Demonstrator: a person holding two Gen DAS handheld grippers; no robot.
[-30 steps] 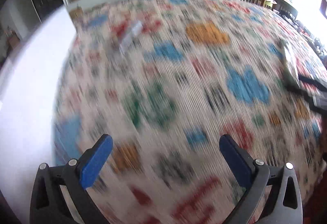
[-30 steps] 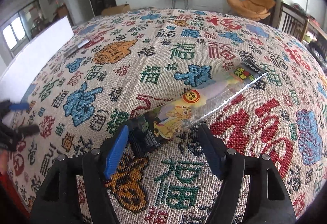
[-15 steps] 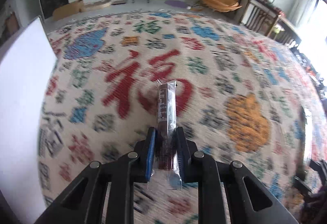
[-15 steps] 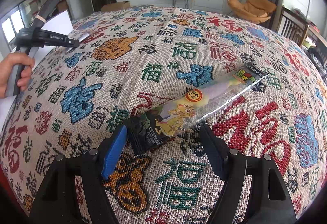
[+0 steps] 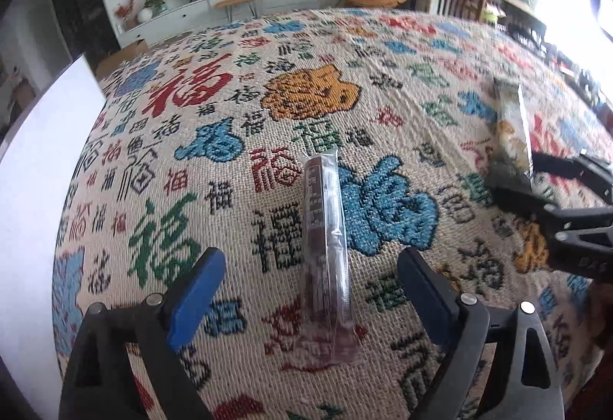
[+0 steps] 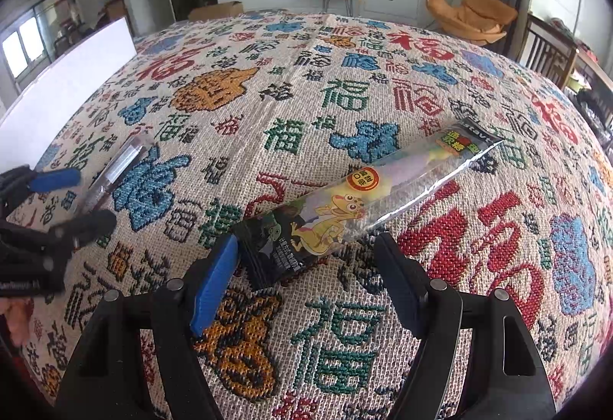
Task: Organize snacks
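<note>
A long dark-red snack stick in a clear wrapper (image 5: 325,240) lies on the patterned cloth, between the fingers of my left gripper (image 5: 306,289), which is open and not touching it. It also shows in the right wrist view (image 6: 115,171), at the far left. A longer clear snack packet with a yellow cartoon lizard (image 6: 356,205) lies diagonally ahead of my right gripper (image 6: 306,266), which is open with the packet's dark near end between its fingertips. That packet shows in the left wrist view (image 5: 513,128) at the right.
The table carries a woven cloth with coloured characters (image 6: 345,94). A white board (image 5: 34,167) stands along the left edge. Chairs (image 6: 471,13) and a TV cabinet lie beyond the far edge.
My left gripper, shut on the dark-red stick half a second ago, has opened and the stick now lies on the cloth nearer the lizard packet. The right gripper has barely moved.
</note>
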